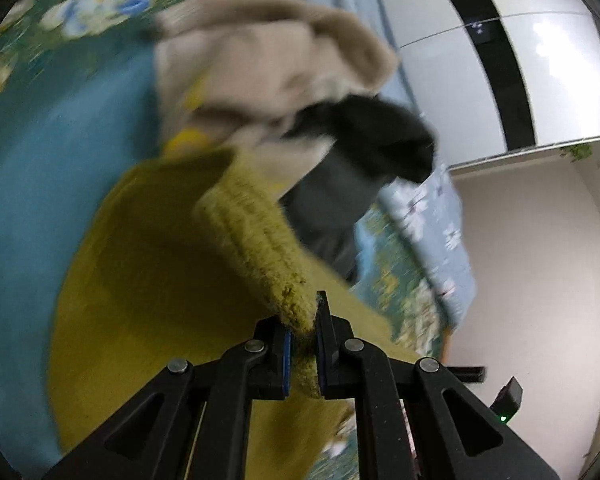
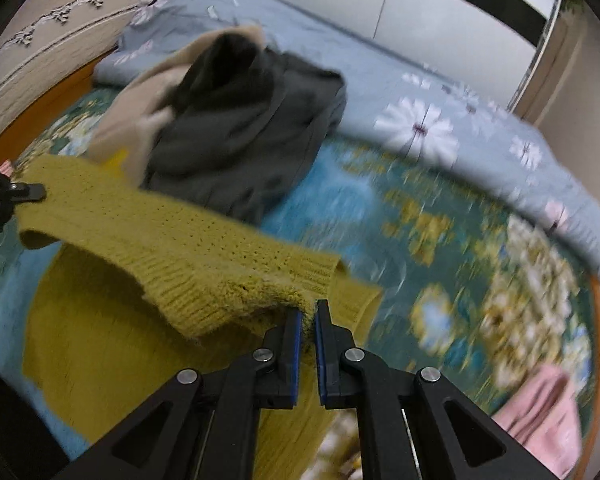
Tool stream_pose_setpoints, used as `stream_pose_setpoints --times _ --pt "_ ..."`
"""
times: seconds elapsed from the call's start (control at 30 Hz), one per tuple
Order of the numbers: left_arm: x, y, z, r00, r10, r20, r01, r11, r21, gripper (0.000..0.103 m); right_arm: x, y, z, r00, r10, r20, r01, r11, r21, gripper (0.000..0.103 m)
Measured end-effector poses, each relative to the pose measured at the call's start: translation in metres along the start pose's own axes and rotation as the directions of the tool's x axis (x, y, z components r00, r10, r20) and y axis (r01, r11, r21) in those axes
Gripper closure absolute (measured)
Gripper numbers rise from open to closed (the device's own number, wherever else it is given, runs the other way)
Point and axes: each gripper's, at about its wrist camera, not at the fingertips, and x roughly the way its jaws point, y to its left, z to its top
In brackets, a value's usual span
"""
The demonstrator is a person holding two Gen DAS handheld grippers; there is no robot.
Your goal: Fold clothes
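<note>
One mustard sweater [image 2: 148,224] clamped by both left gripper [image 1: 303,332] and right gripper [image 2: 306,320]; beige [image 2: 140,112], dark grey [image 2: 240,128] and pink [image 2: 540,416] clothes on bed [image 2: 420,208]. No readable writing.

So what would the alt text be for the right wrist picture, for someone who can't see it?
A black two-finger claw pinches the ribbed edge of a mustard-yellow knit sweater, lifted over a bed with a teal floral bedspread. Behind it lies a pile of beige and dark grey clothes, and a second claw holds the sweater's far end at left.
</note>
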Motion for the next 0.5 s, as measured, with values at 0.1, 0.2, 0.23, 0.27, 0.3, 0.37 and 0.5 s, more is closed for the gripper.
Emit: stream_pose_setpoints --times 0.1,0.2,0.23,0.27,0.3,0.37,0.5 --pt "0.001 0.014 -0.025 0.994 0.104 -0.015 -0.103 0.994 0.041 0.093 0.004 0.013 -0.038 0.999 0.03 -0.04 -0.029 0.999 0.031 0.096" --pt "0.007 0.025 -0.048 0.979 0.2 -0.034 -0.196 0.977 0.088 0.093 0.012 0.022 -0.065 0.996 0.04 -0.085 -0.034 0.997 0.066 0.096" --pt "0.008 0.031 -0.054 0.976 0.214 -0.042 -0.21 0.974 0.079 0.093 0.011 0.023 -0.071 0.995 0.044 -0.094 -0.037 0.996 0.076 0.096" --pt "0.008 0.037 -0.059 0.973 0.224 -0.051 -0.221 0.973 0.064 0.093 0.01 0.023 -0.077 0.994 0.048 -0.1 -0.04 0.996 0.085 0.096" --pt "0.008 0.044 -0.064 0.97 0.234 -0.061 -0.231 0.972 0.05 0.093 0.008 0.023 -0.083 0.993 0.053 -0.106 -0.043 0.995 0.095 0.094" --pt "0.008 0.057 -0.075 0.964 0.253 -0.08 -0.252 0.967 0.021 0.093 0.005 0.024 -0.094 0.991 0.062 -0.118 -0.049 0.992 0.114 0.092" --pt "0.007 0.078 -0.091 0.955 0.278 -0.102 -0.281 0.959 -0.025 0.093 -0.003 0.023 -0.115 0.988 0.075 -0.138 -0.053 0.986 0.157 0.089"
